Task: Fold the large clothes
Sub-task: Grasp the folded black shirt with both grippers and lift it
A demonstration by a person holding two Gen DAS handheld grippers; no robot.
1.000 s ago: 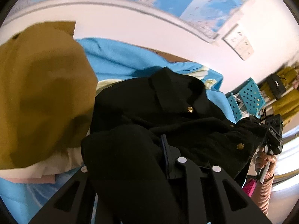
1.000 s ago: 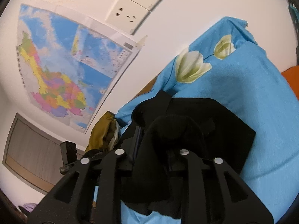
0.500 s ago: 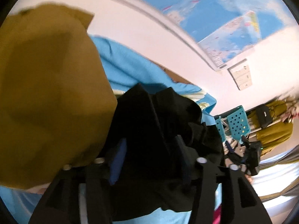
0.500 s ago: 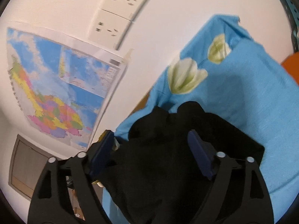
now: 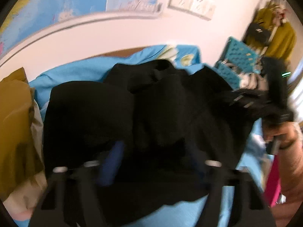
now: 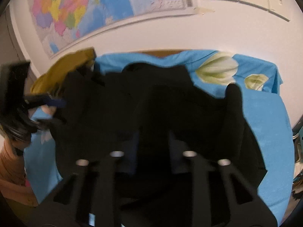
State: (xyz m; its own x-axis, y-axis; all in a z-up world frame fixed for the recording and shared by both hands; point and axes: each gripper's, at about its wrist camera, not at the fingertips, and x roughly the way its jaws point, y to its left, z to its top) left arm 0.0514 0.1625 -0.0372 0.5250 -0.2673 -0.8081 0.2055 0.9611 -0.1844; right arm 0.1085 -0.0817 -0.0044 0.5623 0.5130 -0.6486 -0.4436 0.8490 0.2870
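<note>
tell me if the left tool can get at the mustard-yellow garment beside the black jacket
Probably yes: the mustard-yellow garment lies uncovered beside the black jacket, but the left tool has just been closing around jacket fabric.

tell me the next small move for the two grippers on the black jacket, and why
Probably lift both edges a little and carry them toward the wall to lay the fold over. The left gripper and right gripper have just been closing, each with dark cloth of the black jacket between its fingers, though blur hides the pinch. The jacket lies bunched on the blue sheet, not yet flat.
</note>
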